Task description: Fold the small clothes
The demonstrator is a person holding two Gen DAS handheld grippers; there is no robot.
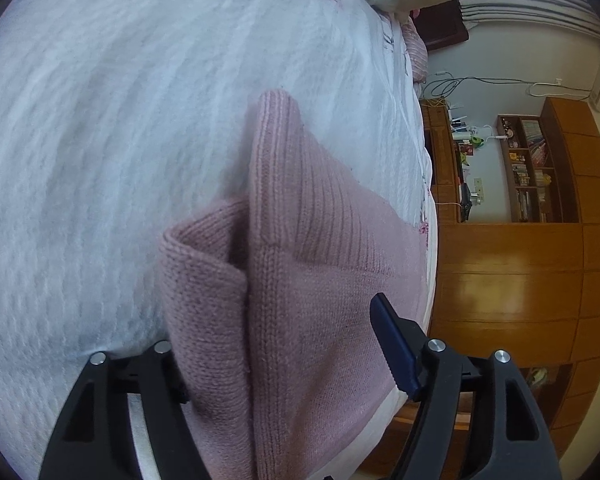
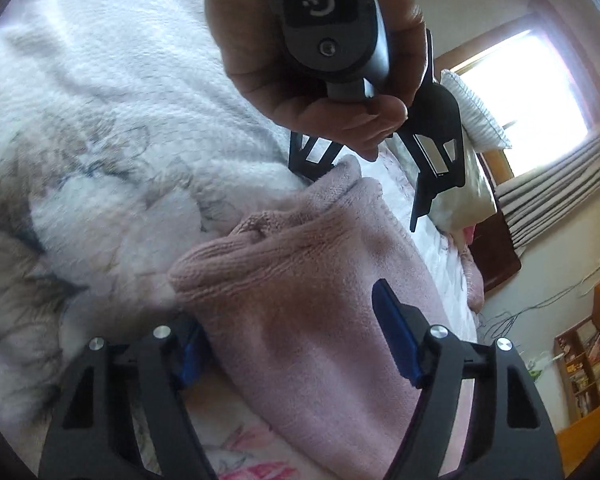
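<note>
left gripper (image 1: 288,360): jaws spread wide, pink knit sweater (image 1: 300,280) bunched between them but not pinched, looks set to grab the fold.
right gripper (image 2: 296,344): jaws apart too, straddling the same sweater's thick folded edge, nothing clamped.
sweater: lying on the bed (image 1: 120,120) near its edge, partly folded, ribbed hem poking up.
hand (image 2: 300,80): holds the left gripper's handle just past the sweater.
far: wooden cabinets (image 1: 520,280), window (image 2: 520,80).

You have a white quilted bed (image 1: 140,120) underneath | wooden cabinets (image 1: 512,280) beside it, open bookshelf (image 1: 532,168) above them | bright window (image 2: 524,80) past the bed, grey, probably pleated, curtain (image 2: 560,168) below.
</note>
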